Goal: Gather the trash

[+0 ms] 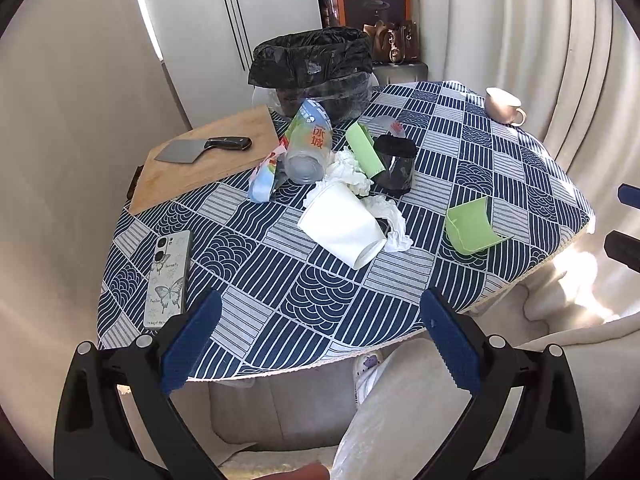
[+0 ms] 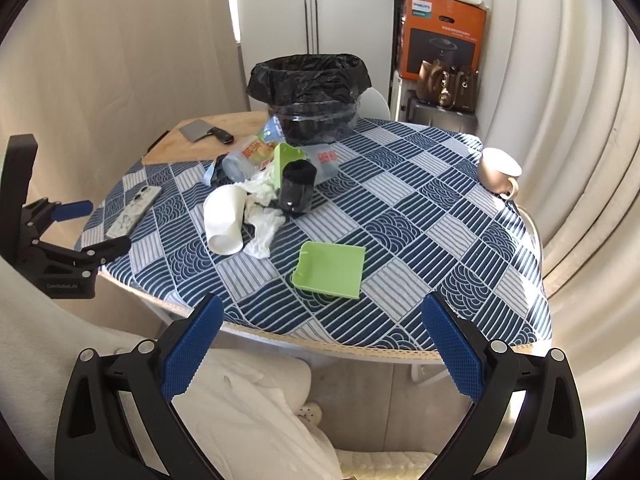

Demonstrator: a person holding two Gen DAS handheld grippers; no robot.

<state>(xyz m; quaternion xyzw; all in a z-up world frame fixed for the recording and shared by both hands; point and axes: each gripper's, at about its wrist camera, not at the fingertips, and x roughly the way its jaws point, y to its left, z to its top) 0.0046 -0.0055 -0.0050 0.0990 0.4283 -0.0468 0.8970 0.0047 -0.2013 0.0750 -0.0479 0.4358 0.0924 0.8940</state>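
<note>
A round tabletop (image 2: 440, 216) under a blue-and-white patterned cloth fills both views. At its far edge stands a bin (image 2: 310, 92) lined with a black bag, and left of that a wooden board (image 1: 208, 156) carries a cleaver (image 1: 200, 149). The trash sits in a heap near the middle of the tabletop, just in front of the bin: a clear bottle (image 1: 308, 144) with a green label lying on its side, a white paper cup (image 1: 340, 228) tipped over, crumpled tissue (image 1: 352, 170) between and beneath them, a black cup (image 2: 297, 188) upright, a green piece (image 1: 364, 148) leaning by it, and a small wrapper (image 1: 262, 180) at the left of the heap. A green tray (image 2: 330, 268) lies apart, nearer the front edge. A phone (image 1: 166, 280) (butterfly case) rests flat at the left rim, and a beige mug (image 2: 499, 171) stands at the right rim. The left gripper (image 1: 320, 340) hangs over the front edge with its blue fingers (image 1: 192, 344) spread wide and holding nothing; the right gripper (image 2: 322, 340) is likewise wide apart and holds nothing, short of the tray.
</note>
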